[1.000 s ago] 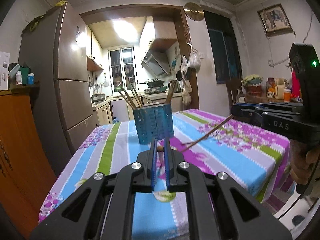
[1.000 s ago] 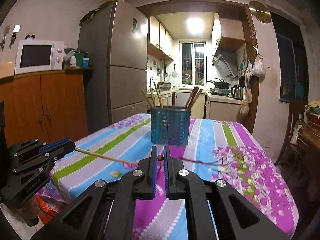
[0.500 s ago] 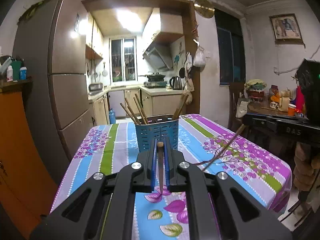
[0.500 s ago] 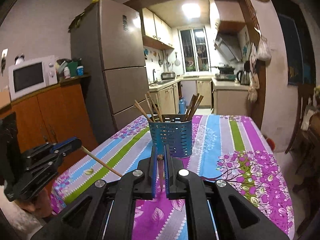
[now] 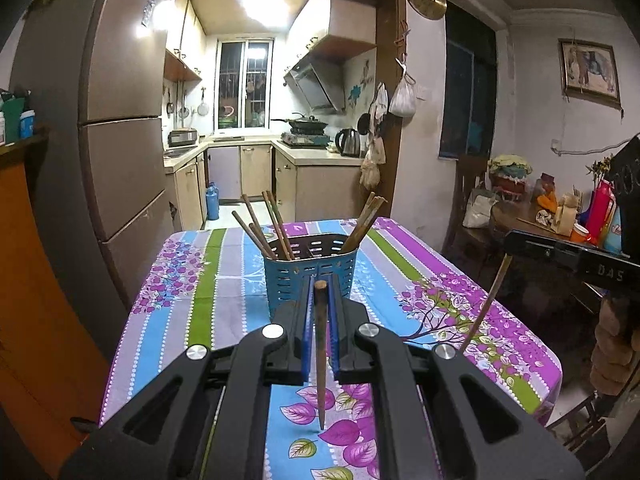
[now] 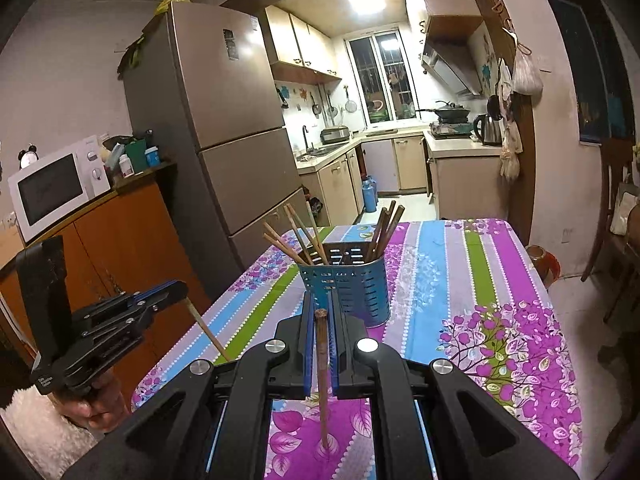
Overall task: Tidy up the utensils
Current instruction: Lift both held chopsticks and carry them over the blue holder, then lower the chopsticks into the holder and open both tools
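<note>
Two chopsticks are hanging point-down over the striped desk (image 5: 192,280), each well short of the blue holder (image 5: 310,268) standing straight ahead. The left hand-held gripper (image 5: 320,308) is pinching one chopstick (image 5: 320,360) near its top. The right hand-held gripper (image 6: 320,332) is pinching the other chopstick (image 6: 322,380), about equally near the holder.

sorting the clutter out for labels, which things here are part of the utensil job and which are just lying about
Job:
- left tool, shut on chopstick
- right tool, shut on second chopstick
- blue holder

Lying about:
- microwave
- fridge
- kettle
- framed picture
</note>
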`<action>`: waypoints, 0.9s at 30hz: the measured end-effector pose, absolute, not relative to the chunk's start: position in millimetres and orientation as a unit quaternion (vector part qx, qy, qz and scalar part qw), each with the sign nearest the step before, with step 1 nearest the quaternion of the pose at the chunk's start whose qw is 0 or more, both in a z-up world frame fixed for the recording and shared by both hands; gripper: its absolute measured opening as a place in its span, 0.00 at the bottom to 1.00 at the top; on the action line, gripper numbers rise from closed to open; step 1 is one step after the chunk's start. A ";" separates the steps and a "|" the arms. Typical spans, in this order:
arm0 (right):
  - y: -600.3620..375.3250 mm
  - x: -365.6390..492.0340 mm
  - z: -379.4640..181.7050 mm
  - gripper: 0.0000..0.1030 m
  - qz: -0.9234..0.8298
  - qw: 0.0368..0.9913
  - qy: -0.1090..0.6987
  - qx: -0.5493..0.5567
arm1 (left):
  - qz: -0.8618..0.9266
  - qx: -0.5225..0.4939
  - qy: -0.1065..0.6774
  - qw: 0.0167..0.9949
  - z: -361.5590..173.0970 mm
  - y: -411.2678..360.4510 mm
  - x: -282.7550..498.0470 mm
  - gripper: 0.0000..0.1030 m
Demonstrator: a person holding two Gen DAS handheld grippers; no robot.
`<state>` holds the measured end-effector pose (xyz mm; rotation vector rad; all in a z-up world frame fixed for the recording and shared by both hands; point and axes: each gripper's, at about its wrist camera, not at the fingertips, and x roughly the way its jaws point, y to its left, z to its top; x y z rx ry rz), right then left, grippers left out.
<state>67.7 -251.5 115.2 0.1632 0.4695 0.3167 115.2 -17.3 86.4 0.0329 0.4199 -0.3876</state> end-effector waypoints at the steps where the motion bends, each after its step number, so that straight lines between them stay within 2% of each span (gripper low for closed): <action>1: -250.1 68.1 118.0 0.07 0.156 0.957 0.232 0.077 | -0.191 0.019 0.208 0.959 88.3 -19.1 116.6 0.05; 11: -234.8 91.2 140.5 0.07 0.149 0.956 0.249 0.043 | -0.201 0.017 0.212 0.956 115.4 -25.0 141.5 0.05; 21: -217.8 135.5 234.3 0.07 0.128 0.980 0.153 0.007 | -0.200 0.012 0.139 0.970 208.9 -46.6 190.7 0.05; 27: -226.7 180.0 259.1 0.07 0.112 0.987 0.112 0.027 | -0.183 0.004 0.117 0.976 228.3 -57.5 233.0 0.05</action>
